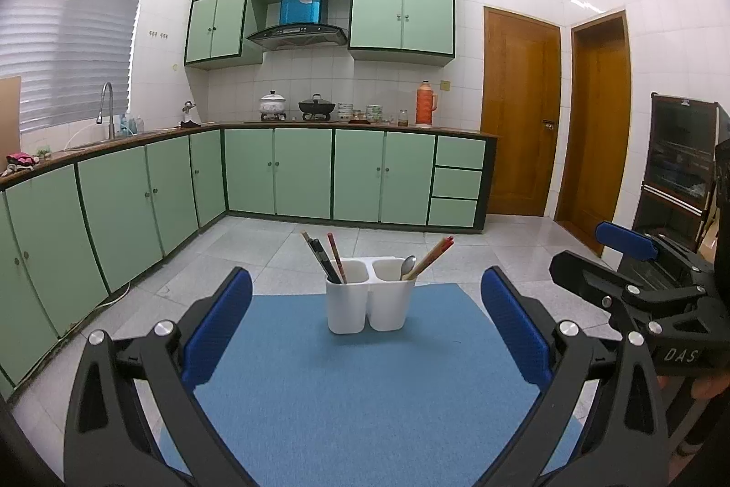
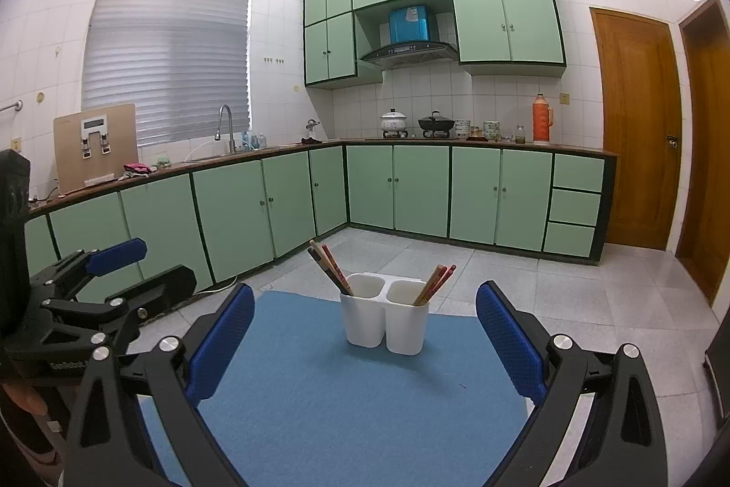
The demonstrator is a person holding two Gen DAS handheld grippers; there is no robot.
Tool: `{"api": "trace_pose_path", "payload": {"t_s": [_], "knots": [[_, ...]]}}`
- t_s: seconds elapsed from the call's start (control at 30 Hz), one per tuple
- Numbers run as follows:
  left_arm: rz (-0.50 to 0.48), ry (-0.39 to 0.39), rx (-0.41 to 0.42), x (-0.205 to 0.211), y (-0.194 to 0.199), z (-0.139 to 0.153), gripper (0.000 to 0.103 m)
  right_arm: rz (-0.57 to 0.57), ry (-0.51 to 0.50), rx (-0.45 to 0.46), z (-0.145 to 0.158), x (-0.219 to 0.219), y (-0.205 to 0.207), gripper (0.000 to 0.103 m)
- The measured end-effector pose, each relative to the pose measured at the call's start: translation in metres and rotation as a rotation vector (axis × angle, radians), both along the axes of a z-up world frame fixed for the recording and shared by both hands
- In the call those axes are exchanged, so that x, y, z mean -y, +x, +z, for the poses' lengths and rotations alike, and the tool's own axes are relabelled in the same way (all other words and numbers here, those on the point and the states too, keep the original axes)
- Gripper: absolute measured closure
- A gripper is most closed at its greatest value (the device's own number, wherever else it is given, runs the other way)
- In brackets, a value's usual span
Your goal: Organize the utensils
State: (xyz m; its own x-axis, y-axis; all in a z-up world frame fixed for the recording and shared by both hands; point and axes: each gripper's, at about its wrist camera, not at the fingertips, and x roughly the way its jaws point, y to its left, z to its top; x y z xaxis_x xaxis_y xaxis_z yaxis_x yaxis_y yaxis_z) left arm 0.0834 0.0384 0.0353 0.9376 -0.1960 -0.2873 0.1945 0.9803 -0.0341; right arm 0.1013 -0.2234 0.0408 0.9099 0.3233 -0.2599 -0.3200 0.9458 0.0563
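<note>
A green-cabinet kitchen with a pale tiled floor lies behind a blue mat [image 1: 346, 386]. Near the mat's far edge stands a white two-cup holder [image 1: 370, 300]: chopsticks [image 1: 326, 259] lean in its left cup, a spoon [image 1: 407, 267] and more chopsticks in its right, apparently sorted already. The left tool [image 1: 365, 332] and right tool [image 2: 365, 343] hang back, jaws spread wide and empty, likely because little remains to pick up.

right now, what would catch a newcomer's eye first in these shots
A white two-compartment holder stands on the blue mat, chopsticks leaning out of both compartments and a spoon in the right one. The open left gripper and right gripper frame it, with green cabinets behind.
</note>
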Motion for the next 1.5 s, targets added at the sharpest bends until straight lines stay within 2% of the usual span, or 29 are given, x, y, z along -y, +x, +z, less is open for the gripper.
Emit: {"api": "trace_pose_path", "payload": {"t_s": [1.5], "knots": [[0.005,-0.002,-0.004,-0.0088,-0.0011,-0.0031,0.006,0.0,0.001,-0.001,0.0013,-0.0001,0.0006,0.007]]}}
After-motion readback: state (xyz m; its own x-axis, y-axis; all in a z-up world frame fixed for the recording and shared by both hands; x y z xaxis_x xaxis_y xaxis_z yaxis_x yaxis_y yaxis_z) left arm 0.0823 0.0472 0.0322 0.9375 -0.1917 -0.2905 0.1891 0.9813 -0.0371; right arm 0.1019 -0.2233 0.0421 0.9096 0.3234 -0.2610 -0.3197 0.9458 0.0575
